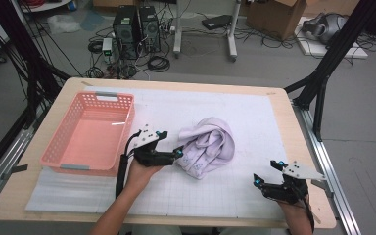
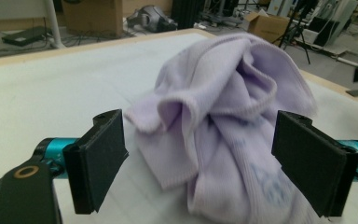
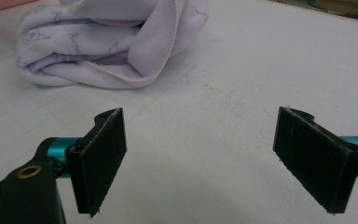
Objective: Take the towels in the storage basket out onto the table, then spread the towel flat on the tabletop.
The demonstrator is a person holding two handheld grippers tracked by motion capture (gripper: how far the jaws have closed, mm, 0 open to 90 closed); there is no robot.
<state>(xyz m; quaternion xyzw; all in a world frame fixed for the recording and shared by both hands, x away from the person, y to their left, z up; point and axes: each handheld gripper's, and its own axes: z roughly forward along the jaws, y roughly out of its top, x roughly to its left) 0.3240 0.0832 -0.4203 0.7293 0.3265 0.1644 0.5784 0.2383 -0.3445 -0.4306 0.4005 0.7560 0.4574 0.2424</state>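
A crumpled pale lilac towel [image 1: 208, 147] with faint blue print lies in a heap at the middle of the white gridded mat [image 1: 235, 191]. My left gripper [image 1: 172, 143] sits low at the towel's left side, jaws wide apart. In the left gripper view the towel [image 2: 223, 116] bulges between the two black pads [image 2: 100, 158], which stand clear of the cloth, so my left gripper [image 2: 204, 163] holds nothing. My right gripper [image 1: 267, 172] rests open near the table's front right. In the right gripper view the towel [image 3: 107, 42] lies well ahead of my right gripper [image 3: 200, 158], whose jaws bracket bare mat.
An empty pink plastic basket [image 1: 61, 128] stands on the table's left side, close behind my left hand. The wooden table edge [image 1: 303, 147] runs along the right. Beyond the table, computer towers [image 1: 137, 29], cables and cardboard boxes lie on the floor.
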